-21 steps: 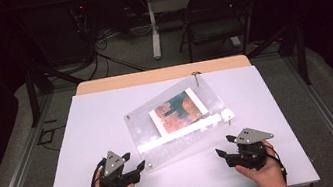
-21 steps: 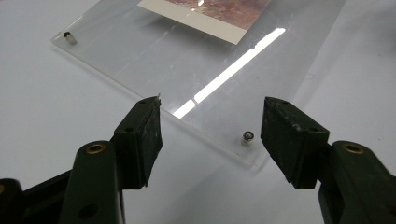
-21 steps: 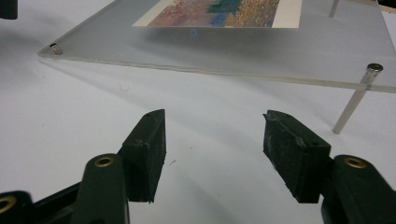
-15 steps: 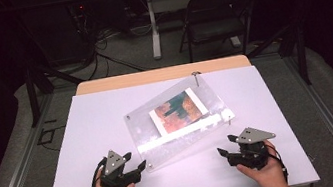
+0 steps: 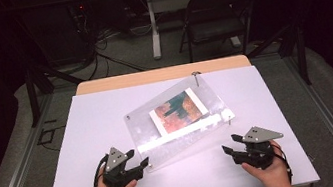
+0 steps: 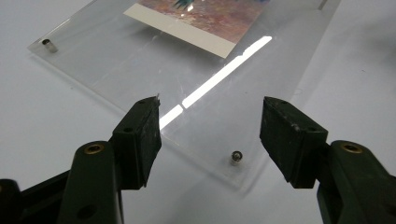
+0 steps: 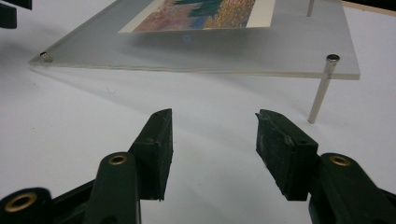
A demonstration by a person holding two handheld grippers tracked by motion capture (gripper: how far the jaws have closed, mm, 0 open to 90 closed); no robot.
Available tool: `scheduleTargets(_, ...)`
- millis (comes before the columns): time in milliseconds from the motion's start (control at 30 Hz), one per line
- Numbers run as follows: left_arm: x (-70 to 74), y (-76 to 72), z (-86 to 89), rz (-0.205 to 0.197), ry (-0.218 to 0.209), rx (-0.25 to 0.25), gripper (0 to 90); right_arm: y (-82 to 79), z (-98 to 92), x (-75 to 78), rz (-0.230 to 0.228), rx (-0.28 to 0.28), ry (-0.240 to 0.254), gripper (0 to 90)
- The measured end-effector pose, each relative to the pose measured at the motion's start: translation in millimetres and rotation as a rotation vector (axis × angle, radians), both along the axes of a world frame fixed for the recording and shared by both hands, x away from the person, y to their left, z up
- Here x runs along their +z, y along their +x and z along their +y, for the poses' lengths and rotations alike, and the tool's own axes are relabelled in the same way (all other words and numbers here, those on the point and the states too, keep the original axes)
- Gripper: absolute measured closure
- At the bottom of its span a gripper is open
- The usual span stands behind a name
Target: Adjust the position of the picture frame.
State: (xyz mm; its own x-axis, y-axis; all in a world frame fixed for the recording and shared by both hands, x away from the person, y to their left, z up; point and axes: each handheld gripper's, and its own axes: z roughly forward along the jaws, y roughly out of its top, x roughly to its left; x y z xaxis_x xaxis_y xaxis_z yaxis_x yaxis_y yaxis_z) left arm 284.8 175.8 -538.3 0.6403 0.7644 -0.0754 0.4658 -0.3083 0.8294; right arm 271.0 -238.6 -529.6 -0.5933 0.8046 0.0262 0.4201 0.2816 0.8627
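Observation:
A clear acrylic frame (image 5: pixel 195 129) holding a colourful photo (image 5: pixel 177 110) lies tilted on the white table (image 5: pixel 102 114). Its right side is raised on thin metal pins (image 7: pixel 321 95) and its left side is down near the table. My left gripper (image 5: pixel 143 165) is open at the frame's near left corner. In the left gripper view that corner, with its small metal screw (image 6: pixel 236 157), lies between and just beyond the left gripper's (image 6: pixel 210 126) jaws, untouched. My right gripper (image 5: pixel 229 148) is open on the table off the near right corner. The right gripper's (image 7: pixel 212 135) jaws hold nothing and face the frame's raised edge (image 7: pixel 196 65).
A strip of wooden tabletop (image 5: pixel 161 74) shows along the table's far edge. Beyond it on the floor stand a folding chair (image 5: pixel 218 14) and cables. Bare white surface lies to the left of the frame and along the near edge between the hands.

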Motion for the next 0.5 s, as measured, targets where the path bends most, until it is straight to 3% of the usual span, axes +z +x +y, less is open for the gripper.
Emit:
scheduleTargets(233, -0.5, -0.8, 0.9, 0.014, 0.012, 0.003, 39.7, 4.8, -8.4, 1.6, 0.019, -0.036, 0.020, 47.4)
scheduleTargets(333, 0.4, -1.0, 3.1, 0.038, -0.013, 0.018, 42.7, 6.8, -10.8, 1.9, 0.022, -0.050, 0.016, 48.4)
scheduleTargets(500, 1.8, -1.3, 2.3, 0.044, -0.023, 0.027, 46.1, 10.4, -16.3, 3.0, 0.027, -0.072, 0.024, 50.7)
